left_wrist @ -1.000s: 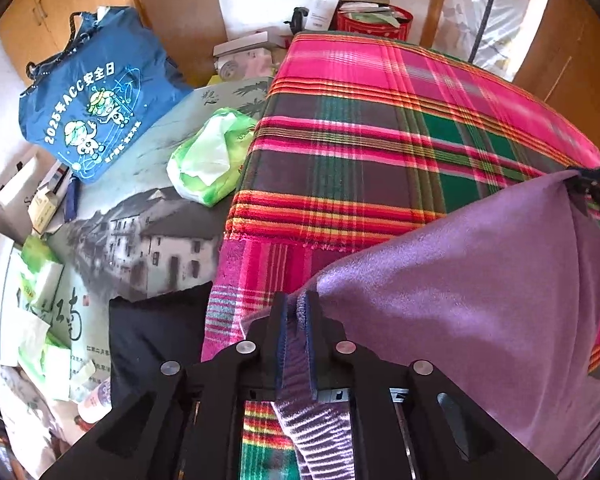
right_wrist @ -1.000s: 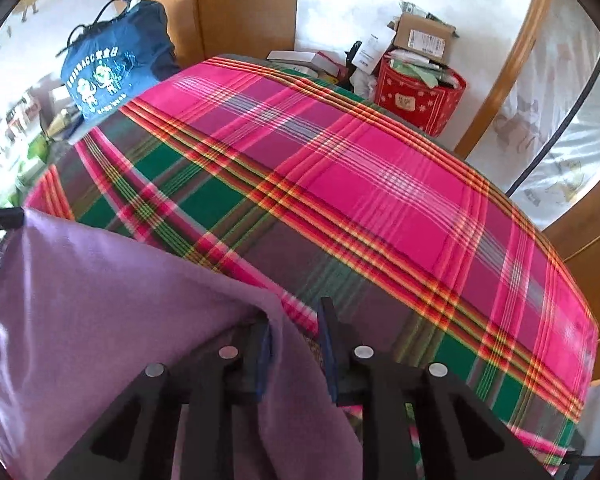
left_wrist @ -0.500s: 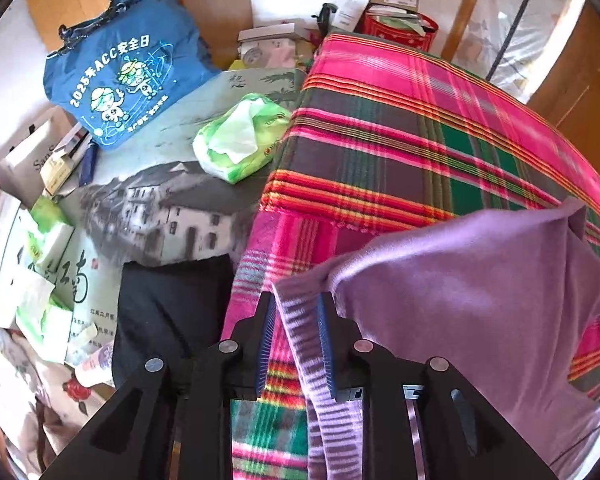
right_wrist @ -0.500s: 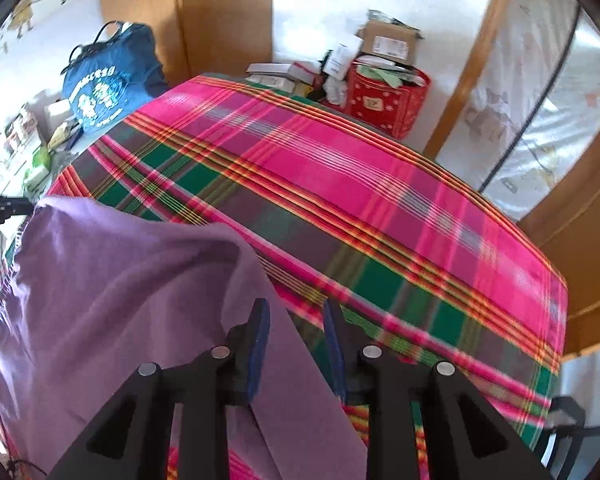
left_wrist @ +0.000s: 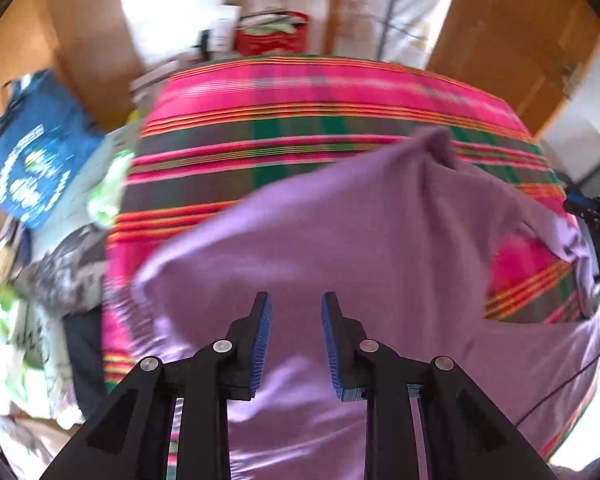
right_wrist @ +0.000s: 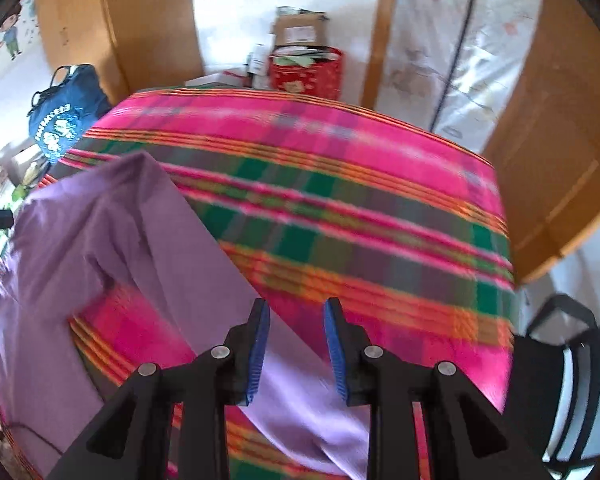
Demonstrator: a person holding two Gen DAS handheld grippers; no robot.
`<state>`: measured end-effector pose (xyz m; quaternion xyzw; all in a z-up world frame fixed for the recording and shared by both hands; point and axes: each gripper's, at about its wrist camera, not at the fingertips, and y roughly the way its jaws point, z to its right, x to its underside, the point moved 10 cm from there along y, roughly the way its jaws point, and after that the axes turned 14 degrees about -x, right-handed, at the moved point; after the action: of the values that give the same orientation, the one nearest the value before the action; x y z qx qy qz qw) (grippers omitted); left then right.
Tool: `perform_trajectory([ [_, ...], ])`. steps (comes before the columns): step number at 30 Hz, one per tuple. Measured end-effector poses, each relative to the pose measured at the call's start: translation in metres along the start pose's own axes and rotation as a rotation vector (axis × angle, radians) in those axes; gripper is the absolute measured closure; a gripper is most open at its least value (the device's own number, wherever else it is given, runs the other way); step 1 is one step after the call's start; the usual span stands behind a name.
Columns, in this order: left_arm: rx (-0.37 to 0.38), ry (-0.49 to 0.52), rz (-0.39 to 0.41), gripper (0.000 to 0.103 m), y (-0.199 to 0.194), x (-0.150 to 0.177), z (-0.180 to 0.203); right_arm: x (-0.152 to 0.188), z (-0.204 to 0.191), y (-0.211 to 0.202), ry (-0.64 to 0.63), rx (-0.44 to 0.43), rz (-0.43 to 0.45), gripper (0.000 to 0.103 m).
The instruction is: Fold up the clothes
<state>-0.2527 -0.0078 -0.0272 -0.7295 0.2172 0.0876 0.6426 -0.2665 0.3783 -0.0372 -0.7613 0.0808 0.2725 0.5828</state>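
Note:
A purple garment (left_wrist: 340, 240) lies spread and rumpled on the pink, green and orange plaid bed cover (left_wrist: 300, 128). It also shows in the right wrist view (right_wrist: 120, 232), with a bare patch of plaid (right_wrist: 132, 320) between its folds. My left gripper (left_wrist: 295, 304) is open and empty above the garment's near part. My right gripper (right_wrist: 295, 308) is open and empty above the garment's near right edge. The right gripper's tip shows at the right edge of the left wrist view (left_wrist: 596, 212). Both views are motion blurred.
A blue tote bag (left_wrist: 32, 168), a green packet (left_wrist: 108, 196), a black cloth (left_wrist: 84, 352) and clutter lie left of the bed. A red basket (right_wrist: 306, 72) and boxes stand beyond the far edge. A black chair (right_wrist: 560, 360) stands at the right.
Both grippers have opened and let go of the purple garment, which has dropped onto the bed. Both have lifted and turned toward the far side of the bed.

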Motion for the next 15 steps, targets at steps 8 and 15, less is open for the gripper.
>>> perform_trajectory([
  [8, 0.093, 0.075, -0.007, 0.076, 0.007, -0.006, 0.063, 0.075, 0.024, -0.038, 0.065, 0.056, 0.031, 0.066],
  [15, 0.138, 0.121, 0.003, 0.076, 0.006, -0.015, 0.106, 0.122, 0.013, -0.046, 0.084, 0.075, 0.048, 0.063],
])
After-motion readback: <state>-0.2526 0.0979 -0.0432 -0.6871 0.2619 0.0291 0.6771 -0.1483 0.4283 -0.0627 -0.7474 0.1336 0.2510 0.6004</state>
